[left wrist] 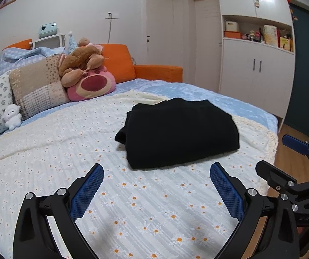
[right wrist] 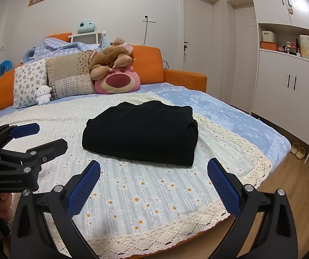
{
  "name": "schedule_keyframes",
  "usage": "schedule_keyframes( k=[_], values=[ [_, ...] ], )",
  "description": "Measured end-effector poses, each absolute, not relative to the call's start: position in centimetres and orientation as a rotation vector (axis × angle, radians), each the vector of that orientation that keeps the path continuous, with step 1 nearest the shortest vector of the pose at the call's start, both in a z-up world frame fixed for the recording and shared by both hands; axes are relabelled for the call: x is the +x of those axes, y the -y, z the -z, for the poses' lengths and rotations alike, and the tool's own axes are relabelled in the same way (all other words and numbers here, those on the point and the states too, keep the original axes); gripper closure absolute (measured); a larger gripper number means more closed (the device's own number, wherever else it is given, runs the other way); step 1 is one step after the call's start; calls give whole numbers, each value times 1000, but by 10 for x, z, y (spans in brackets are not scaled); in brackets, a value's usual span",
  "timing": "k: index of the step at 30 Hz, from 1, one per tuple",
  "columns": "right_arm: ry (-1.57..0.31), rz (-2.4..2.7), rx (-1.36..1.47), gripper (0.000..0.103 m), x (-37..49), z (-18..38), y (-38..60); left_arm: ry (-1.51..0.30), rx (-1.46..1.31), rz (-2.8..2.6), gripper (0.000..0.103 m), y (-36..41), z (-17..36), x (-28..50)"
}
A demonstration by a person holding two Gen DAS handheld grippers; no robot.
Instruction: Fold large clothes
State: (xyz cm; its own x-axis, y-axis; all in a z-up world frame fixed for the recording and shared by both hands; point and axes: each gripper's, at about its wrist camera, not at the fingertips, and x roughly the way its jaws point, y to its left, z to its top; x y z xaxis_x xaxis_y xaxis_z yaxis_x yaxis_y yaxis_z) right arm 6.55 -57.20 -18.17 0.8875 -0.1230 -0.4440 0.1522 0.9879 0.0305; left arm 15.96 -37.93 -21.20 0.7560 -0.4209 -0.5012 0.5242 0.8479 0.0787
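Black garment (left wrist: pixel 180 131) folded compact on daisy blanket (left wrist: pixel 145 207). Left claw (left wrist: pixel 157 168) and right claw (right wrist: pixel 153 166) both spread, empty, near edge. Judgement: fold done; only tuck stray left flap, press flat.

Black garment (left wrist: pixel 179 132): folded into a thick bundle, lying on a daisy-print cover (left wrist: pixel 145 205) spread over a bed (left wrist: pixel 236 99). Left gripper (left wrist: pixel 156 192): blue-padded fingers (left wrist: pixel 87 191) spread wide, above the cover, short of the garment, holding nothing. Right gripper (left wrist: pixel 284 155): at the right edge, jaws apart. Plush bear (left wrist: pixel 82 63) atop pink plush cushion (left wrist: pixel 91 85), beside patchwork pillow (left wrist: pixel 36 84). White cupboard (left wrist: pixel 255 62) behind.
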Motion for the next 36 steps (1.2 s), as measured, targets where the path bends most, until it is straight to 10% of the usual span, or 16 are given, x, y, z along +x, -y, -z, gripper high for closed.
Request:
schedule_keyframes(
  k=[36],
  values=[
    [-476, 134, 84, 5, 69, 196, 576, -513, 252, 482, 3, 380, 226, 163]
  ],
)
